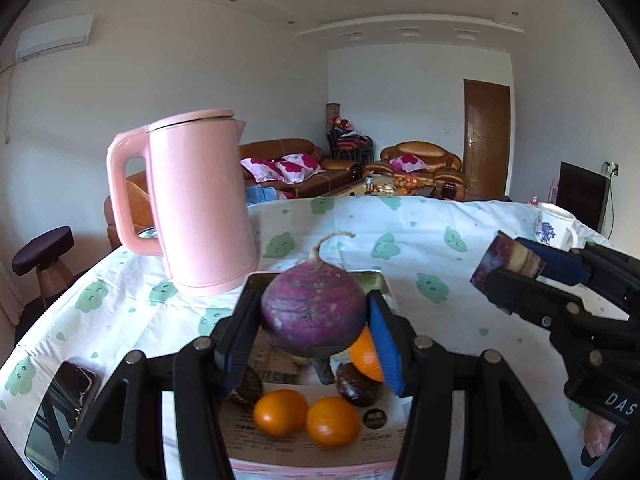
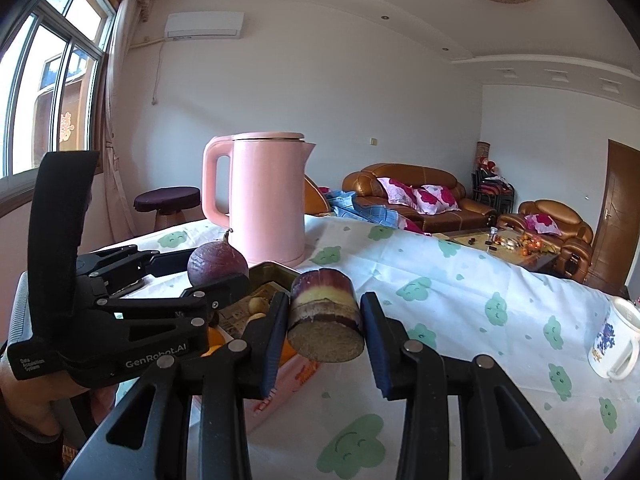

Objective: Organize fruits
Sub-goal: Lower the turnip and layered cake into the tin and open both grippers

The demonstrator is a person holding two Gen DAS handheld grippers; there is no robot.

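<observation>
My left gripper (image 1: 313,322) is shut on a round purple turnip (image 1: 314,304) with a curled tail, held above a shallow cardboard box (image 1: 312,446). In the box lie oranges (image 1: 280,412) and dark passion fruits (image 1: 358,386). My right gripper (image 2: 325,314) is shut on a short, cut piece of purple sugarcane (image 2: 325,320), held over the tablecloth to the right of the box. The right wrist view shows the left gripper (image 2: 208,271) with the turnip (image 2: 216,262) at the left. In the left wrist view, the right gripper (image 1: 513,266) and the sugarcane (image 1: 500,256) appear at the right.
A pink kettle (image 1: 196,204) stands at the back left of the table. An open metal tin (image 1: 382,282) sits behind the box. A flowered white mug (image 2: 614,340) is at the far right. A dark phone (image 1: 60,412) lies at the near left edge.
</observation>
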